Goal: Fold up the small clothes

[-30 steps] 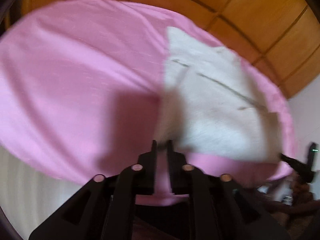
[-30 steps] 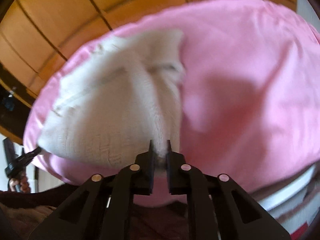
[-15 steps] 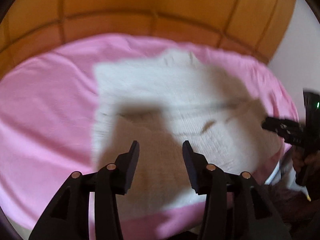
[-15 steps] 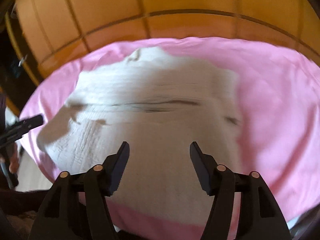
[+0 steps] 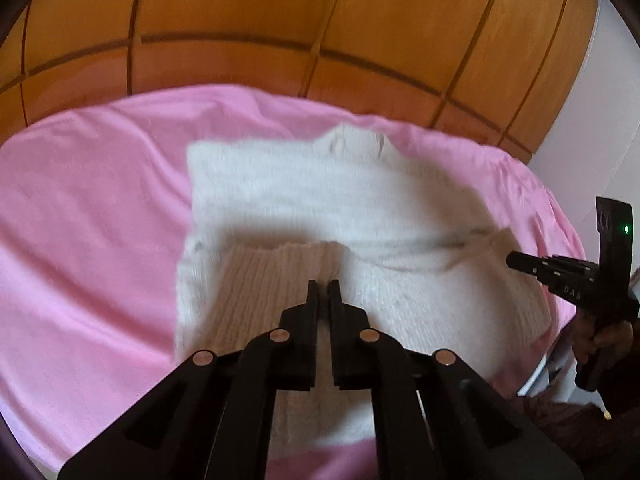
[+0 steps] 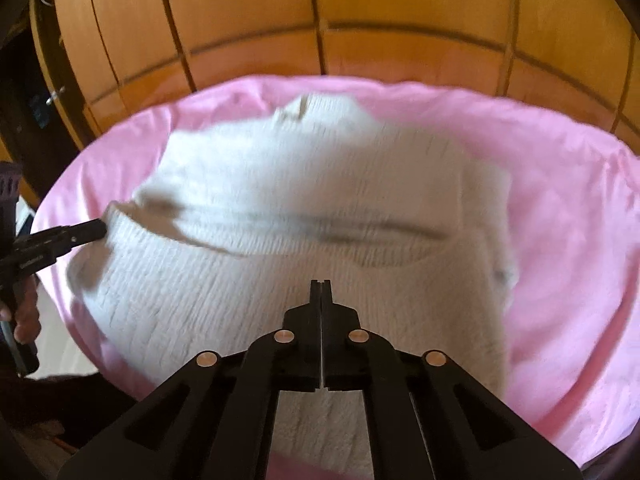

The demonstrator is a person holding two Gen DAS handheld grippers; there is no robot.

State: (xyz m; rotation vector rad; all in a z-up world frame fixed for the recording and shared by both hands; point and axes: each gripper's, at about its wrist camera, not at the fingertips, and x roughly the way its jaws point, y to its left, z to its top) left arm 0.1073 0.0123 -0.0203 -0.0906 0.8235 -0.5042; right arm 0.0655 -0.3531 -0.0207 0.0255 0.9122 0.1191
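A white knit sweater (image 5: 360, 208) lies folded on the pink sheet (image 5: 88, 216), neck at the far side and ribbed hem (image 5: 280, 268) turned up across its middle. My left gripper (image 5: 323, 285) hovers over that hem, jaws closing to shut with nothing between them. It also shows at the left of the right wrist view (image 6: 98, 227), beside the sweater's (image 6: 320, 184) corner. My right gripper (image 6: 321, 283) hangs above the near half, jaws closing to shut and empty. In the left wrist view the right gripper (image 5: 514, 260) sits by the sweater's right edge.
A panelled wooden headboard (image 5: 280, 20) rises behind the bed. A white wall (image 5: 600, 100) stands at the right. The pink sheet's (image 6: 580, 240) near edge drops off close to me. A person's hand (image 6: 24, 320) grips the left tool's handle.
A second ago both grippers were shut on the sweater's corners, carrying it over. They opened, let it drop flat, then shut again empty. The views have levelled out.
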